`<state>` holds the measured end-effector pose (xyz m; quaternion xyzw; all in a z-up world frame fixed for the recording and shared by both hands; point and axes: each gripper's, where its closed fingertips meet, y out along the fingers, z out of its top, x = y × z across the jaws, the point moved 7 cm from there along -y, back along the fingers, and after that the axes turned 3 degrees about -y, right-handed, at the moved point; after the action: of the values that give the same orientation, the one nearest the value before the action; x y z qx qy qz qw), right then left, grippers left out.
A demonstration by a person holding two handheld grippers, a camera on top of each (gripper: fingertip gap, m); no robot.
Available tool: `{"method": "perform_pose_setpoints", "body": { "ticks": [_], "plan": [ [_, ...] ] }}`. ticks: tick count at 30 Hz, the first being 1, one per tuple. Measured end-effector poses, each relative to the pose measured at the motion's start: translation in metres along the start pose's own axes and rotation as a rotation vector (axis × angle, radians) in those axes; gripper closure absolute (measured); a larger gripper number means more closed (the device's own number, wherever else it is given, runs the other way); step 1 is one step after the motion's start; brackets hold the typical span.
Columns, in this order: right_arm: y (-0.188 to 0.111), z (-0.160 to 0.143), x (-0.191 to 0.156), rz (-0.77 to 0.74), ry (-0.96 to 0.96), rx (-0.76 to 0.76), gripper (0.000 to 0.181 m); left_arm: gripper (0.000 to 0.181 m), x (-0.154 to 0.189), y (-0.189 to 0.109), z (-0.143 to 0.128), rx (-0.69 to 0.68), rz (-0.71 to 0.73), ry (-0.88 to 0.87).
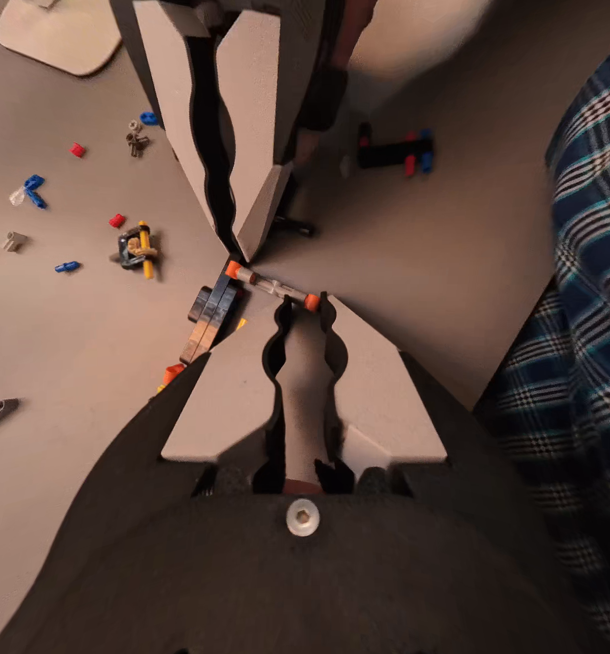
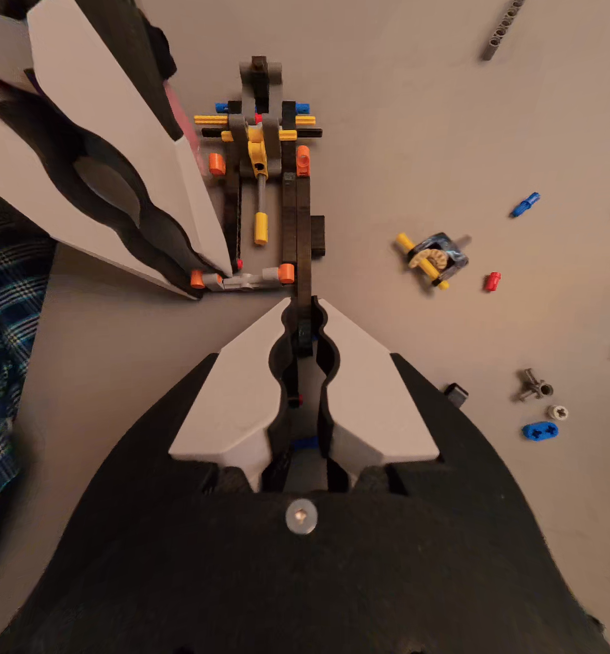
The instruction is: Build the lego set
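Note:
The partly built lego model (image 2: 261,148), made of black beams, grey frames, yellow axles and orange bushes, lies on the table. My right gripper (image 2: 301,305) is shut on the near end of its black side beam (image 2: 301,230). A grey cross axle (image 2: 247,280) with orange bushes joins the beams at that end. My left gripper (image 1: 306,300) is shut on the orange bush (image 1: 312,302) at the axle's outer end. In the left wrist view the right gripper (image 1: 240,257) comes down from above onto the dark beam (image 1: 215,308). In the right wrist view the left gripper (image 2: 210,279) reaches in from the upper left.
Loose parts lie around: a dark frame with tan gear and yellow axle (image 2: 432,260), blue pin (image 2: 524,205), red bush (image 2: 491,281), blue link (image 2: 540,431), grey beam (image 2: 501,32), a black sub-assembly (image 1: 395,152). A white base (image 1: 59,35) stands at the far left. A plaid sleeve (image 1: 597,283) is close by. Left tips to right tips: about 5 cm.

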<state>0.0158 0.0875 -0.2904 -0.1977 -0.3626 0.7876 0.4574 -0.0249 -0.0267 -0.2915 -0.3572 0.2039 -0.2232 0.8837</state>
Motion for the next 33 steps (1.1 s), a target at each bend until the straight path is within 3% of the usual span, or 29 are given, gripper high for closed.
{"method": "perform_pose_setpoints", "body": {
  "ticks": [8, 10, 14, 20, 26, 33],
  "plan": [
    [0.001, 0.000, 0.003, 0.043, 0.031, 0.030, 0.175, 0.166, 0.010, -0.001, 0.002, 0.015, 0.000, 0.045],
    [0.000, 0.000, 0.003, 0.051, 0.044, 0.035, 0.161, 0.166, 0.010, -0.004, 0.002, 0.025, -0.003, 0.029],
    [-0.009, 0.002, 0.006, 0.041, 0.050, 0.058, 0.155, 0.165, 0.014, -0.008, 0.002, 0.030, 0.000, -0.005],
    [-0.022, 0.012, 0.044, -0.100, 0.085, 0.062, 0.161, 0.165, 0.019, -0.008, 0.003, -0.002, 0.005, 0.005],
    [0.001, 0.014, 0.066, -0.126, 0.002, -0.025, 0.144, 0.165, 0.021, -0.007, 0.007, -0.035, -0.021, -0.022],
    [0.012, 0.015, 0.072, -0.079, -0.026, -0.047, 0.160, 0.159, 0.023, -0.006, 0.010, -0.048, -0.032, -0.082]
  ]
}}
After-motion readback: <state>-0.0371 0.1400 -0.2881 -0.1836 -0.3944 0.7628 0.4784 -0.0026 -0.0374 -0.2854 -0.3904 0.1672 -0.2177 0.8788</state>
